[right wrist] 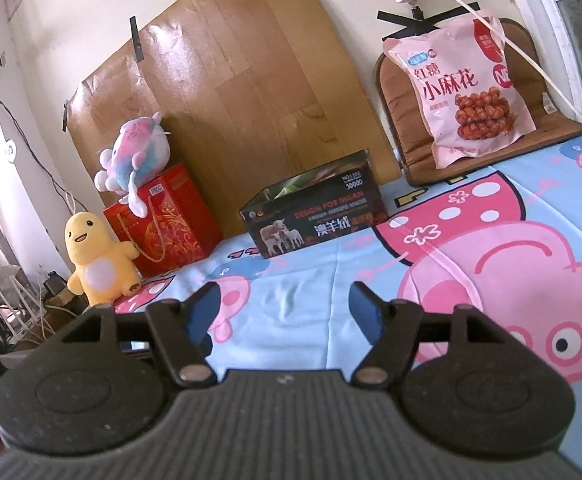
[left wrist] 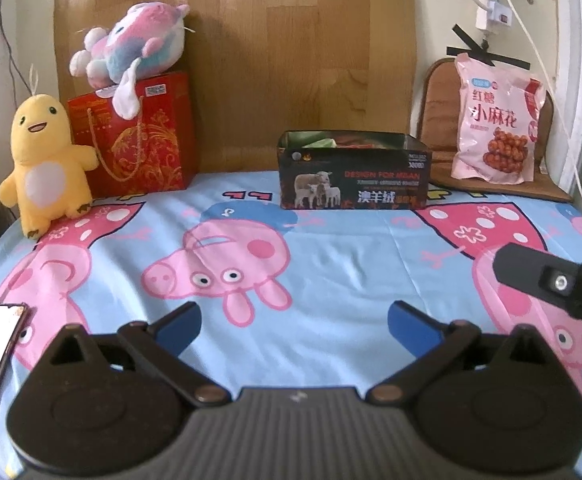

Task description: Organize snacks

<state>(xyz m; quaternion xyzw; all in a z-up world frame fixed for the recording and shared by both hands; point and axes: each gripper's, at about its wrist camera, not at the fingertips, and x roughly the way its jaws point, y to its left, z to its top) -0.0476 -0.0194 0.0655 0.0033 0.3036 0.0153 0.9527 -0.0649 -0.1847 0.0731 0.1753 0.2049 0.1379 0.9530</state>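
Pink snack bag [left wrist: 495,120], glossy, printed with fried dough twists, propped upright on a brown cushion [left wrist: 439,92], right of the open dark box [left wrist: 353,172]. Left gripper [left wrist: 293,326] spread wide and empty, well short of the box; right gripper [right wrist: 285,312] parted, gripping nothing.

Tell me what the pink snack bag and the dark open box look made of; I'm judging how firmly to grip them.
The pink snack bag looks like thin glossy plastic film: light glints off it, it wrinkles and bulges like a pillow pack. The dark open box looks like printed cardboard with a slight sheen: flat panels, sharp folded corners, thin rim. Coated card or thin tin cannot be ruled out.
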